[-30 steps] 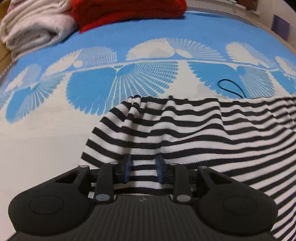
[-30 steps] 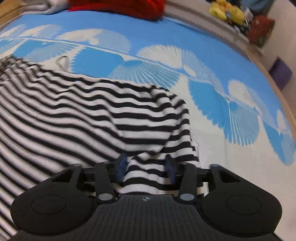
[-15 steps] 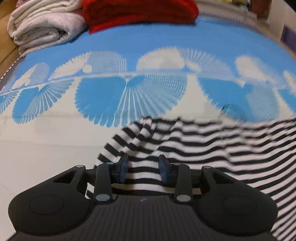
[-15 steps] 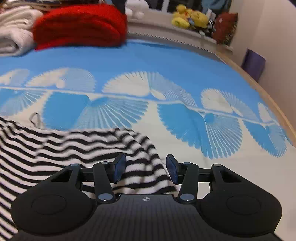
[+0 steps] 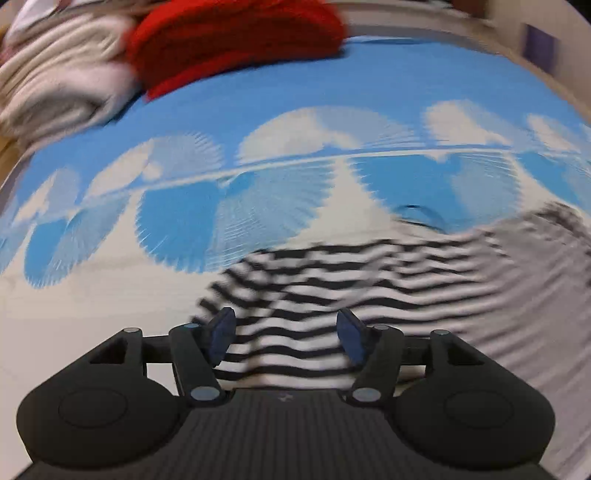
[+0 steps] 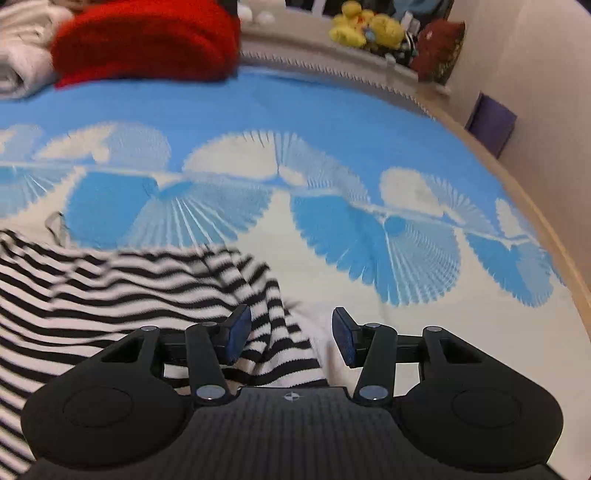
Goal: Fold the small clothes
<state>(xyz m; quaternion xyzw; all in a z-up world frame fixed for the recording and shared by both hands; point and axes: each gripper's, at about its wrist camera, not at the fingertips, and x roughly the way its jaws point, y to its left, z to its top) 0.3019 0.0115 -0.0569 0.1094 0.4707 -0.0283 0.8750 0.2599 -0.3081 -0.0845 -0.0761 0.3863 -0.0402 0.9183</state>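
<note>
A black-and-white striped garment (image 5: 369, 280) lies spread on the blue-and-white bed cover (image 5: 258, 110), blurred by motion. My left gripper (image 5: 286, 332) hovers over the garment's left edge. Its jaws are opening; the striped cloth shows below the gap and the pads do not press on it. In the right wrist view the striped garment (image 6: 110, 280) fills the lower left. My right gripper (image 6: 291, 332) stands open above the garment's right corner, and a fold of the cloth lies under the gap, free of both pads.
At the back of the bed lie a folded red knit (image 6: 147, 40) and folded cream clothes (image 5: 55, 85). A thin black cord loop (image 5: 417, 214) rests by the garment. Plush toys (image 6: 365, 29) sit on a ledge; the wooden bed edge (image 6: 554, 240) curves at right.
The left jaws have spread wide and let go of the striped cloth. Both grippers have lifted away from the garment, so more of the bed's far end shows.
</note>
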